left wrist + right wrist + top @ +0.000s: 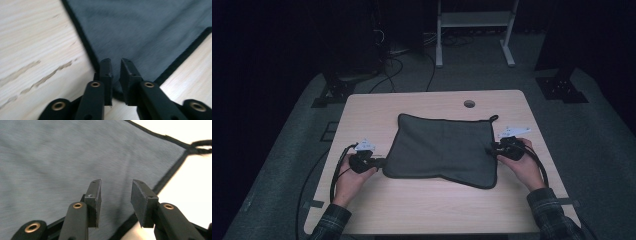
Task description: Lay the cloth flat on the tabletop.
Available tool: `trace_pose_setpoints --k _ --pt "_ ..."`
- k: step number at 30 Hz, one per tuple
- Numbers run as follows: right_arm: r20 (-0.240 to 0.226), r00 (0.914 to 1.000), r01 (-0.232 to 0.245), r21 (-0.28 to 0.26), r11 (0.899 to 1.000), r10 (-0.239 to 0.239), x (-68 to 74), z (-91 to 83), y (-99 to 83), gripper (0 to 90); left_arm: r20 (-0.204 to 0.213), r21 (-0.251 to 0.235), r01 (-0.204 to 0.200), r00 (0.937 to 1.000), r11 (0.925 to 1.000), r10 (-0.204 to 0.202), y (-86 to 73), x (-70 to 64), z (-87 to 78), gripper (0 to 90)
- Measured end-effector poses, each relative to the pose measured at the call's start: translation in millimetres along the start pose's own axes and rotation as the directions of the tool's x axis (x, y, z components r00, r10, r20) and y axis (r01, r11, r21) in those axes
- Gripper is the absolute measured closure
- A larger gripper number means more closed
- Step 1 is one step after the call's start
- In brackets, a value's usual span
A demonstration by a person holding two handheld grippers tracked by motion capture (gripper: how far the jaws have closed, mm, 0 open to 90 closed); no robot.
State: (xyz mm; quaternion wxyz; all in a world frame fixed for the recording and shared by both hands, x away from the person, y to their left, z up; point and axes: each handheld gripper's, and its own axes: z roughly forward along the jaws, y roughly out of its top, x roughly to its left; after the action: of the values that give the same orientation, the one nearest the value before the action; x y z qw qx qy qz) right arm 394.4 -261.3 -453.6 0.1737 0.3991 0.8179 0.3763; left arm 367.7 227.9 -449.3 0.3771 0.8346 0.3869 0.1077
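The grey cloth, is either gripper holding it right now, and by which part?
The left gripper pinches the grey cloth at its near-left corner; the right gripper is open at its right edge.

A lab or recording studio is suggested rather than a home. A single light wooden counter point(432, 205) with a round cable hole point(469, 103) at its far edge is set on grey carpet point(607, 150) in the middle of the frame, and it is surrounded by dark, unlit walls or curtains along the top and sides. Black stand bases point(561, 88) are seen at the upper right and upper left, loose cables point(387, 70) are strewn over the floor at the top, and the white legs of a frame point(474, 22) are seen at top centre. Strips of tape point(314, 204) are stuck by the counter's near corners.
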Motion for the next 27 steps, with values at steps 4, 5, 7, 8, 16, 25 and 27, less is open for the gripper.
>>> trace_pose_setpoints --k 4,5,7,8,16,25,27 --pt "-0.044 0.9988 0.019 -0.010 1.000 -0.019 13.0 -10.7 -6.1 58.8 0.011 0.006 -0.023 0.9997 0.9997 0.023 1.5 -5.5 6.0 71.8" --pt "-0.053 0.9981 0.031 -0.004 0.999 -0.032 16.8 -11.9 -9.0 58.7 0.010 0.009 -0.027 0.9996 0.9996 0.027 1.5 -6.2 7.0 70.5" --pt "-0.072 0.9964 0.047 0.014 0.999 -0.046 24.5 -13.8 -15.2 58.7 0.007 0.009 -0.026 0.9996 0.9996 0.026 1.0 -6.2 9.0 68.5" --pt "-0.084 0.9947 0.062 0.025 0.998 -0.060 28.3 -14.3 -19.0 58.8 0.006 0.016 -0.028 0.9996 0.9995 0.028 0.7 -5.8 10.0 68.5" --pt "-0.113 0.9862 0.131 0.084 0.988 -0.121 41.6 -7.0 -32.4 58.1 0.005 0.077 -0.058 0.9983 0.9953 0.057 -5.0 -9.0 17.0 70.1" --pt "-0.147 0.9811 0.137 0.073 0.988 -0.126 37.7 -9.9 -36.8 51.1 0.047 0.078 -0.058 0.9974 0.9953 0.055 -26.3 -24.4 -1.1 70.8" --pt "-0.152 0.9803 0.138 0.073 0.988 -0.126 37.6 -11.0 -37.7 50.8 0.055 0.076 -0.051 0.9974 0.9958 0.047 -28.9 -26.6 -3.1 70.8"
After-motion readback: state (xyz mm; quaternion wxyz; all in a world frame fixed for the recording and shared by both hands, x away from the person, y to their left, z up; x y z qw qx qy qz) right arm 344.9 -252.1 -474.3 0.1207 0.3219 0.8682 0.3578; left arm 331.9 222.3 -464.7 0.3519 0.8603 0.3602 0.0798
